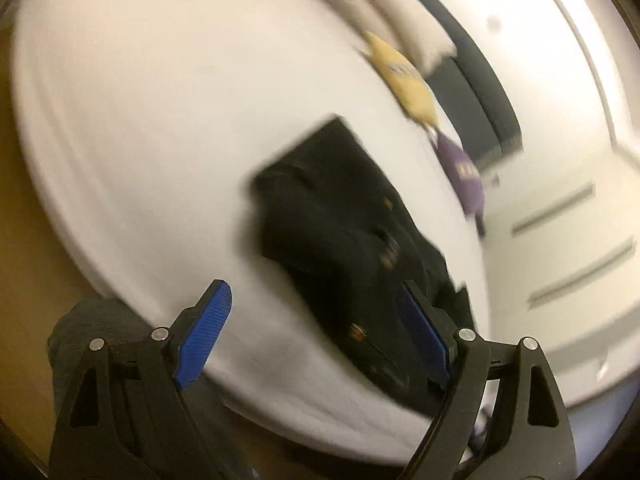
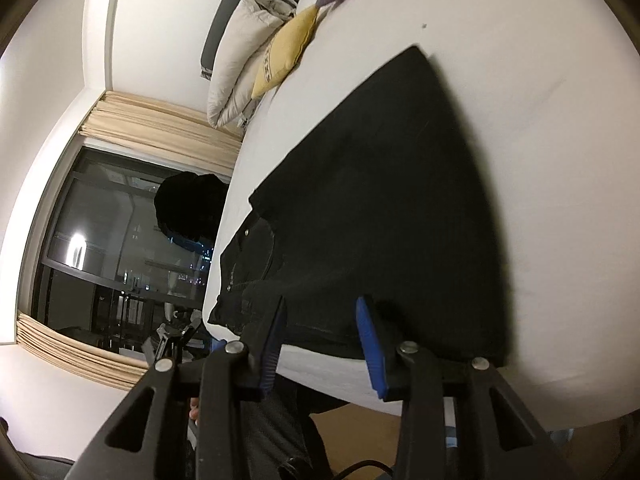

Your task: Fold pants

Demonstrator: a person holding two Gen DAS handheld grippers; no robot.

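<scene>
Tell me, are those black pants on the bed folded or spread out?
Folded. The black pants lie on the white bed as one compact block with straight edges, the waist with its rivets doubled under the top layer.

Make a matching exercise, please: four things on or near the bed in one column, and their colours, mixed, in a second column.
Things:
1. pants
2. sheet
3. small cushion beside the folded duvet
4. gripper pads

Colours:
A. blue
B. yellow
C. black
D. white

Pairs: 1-C, 2-D, 3-B, 4-A
</scene>
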